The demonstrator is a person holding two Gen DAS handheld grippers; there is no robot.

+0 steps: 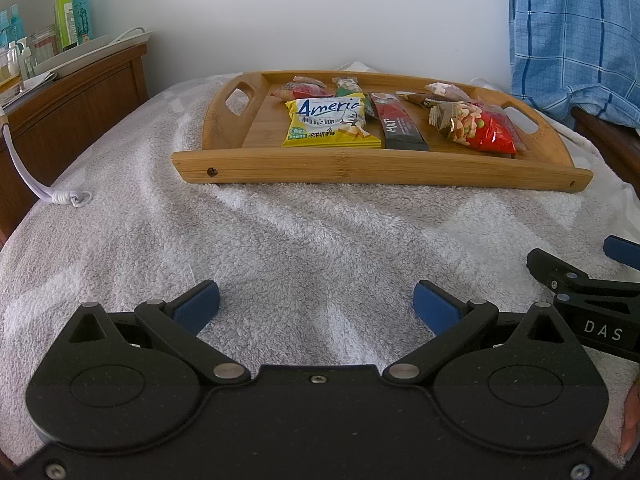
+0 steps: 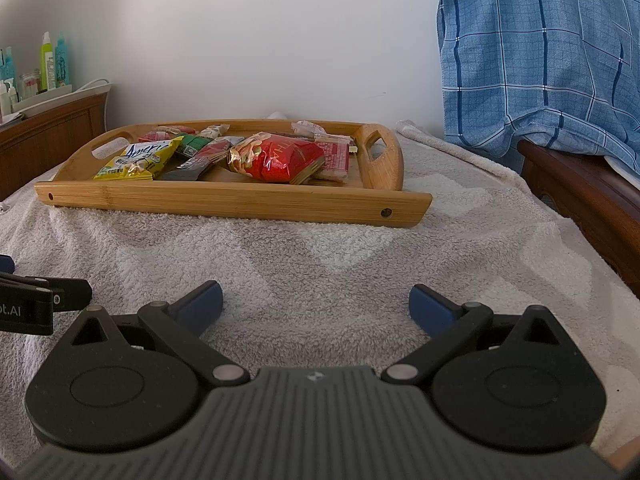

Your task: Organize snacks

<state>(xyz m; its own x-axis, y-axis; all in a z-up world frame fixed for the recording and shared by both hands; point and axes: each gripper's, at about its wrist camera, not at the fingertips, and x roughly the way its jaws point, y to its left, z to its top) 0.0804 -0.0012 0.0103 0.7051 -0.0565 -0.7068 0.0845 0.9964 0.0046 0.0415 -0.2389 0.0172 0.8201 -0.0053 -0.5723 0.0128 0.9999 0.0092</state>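
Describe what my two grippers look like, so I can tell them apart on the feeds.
Both are matte black with round pivot housings, silver pins and blue pads. The left gripper has a smooth black body; its side reads "ot.AI" in the right wrist view. The right gripper has a ribbed grey body with a small diamond logo; its side reads "DAS". No cables or sleeves visible.

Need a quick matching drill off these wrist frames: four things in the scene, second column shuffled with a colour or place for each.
Things:
1. America snack pack
2. peanut snack bag
3. stick sachet
4. wooden tray

Descriptions:
A. red, right part of the tray
B. rests on the white towel
C. yellow, left of the stick sachet
D. red and black, long, between the two bags

Pairs: 1-C, 2-A, 3-D, 4-B
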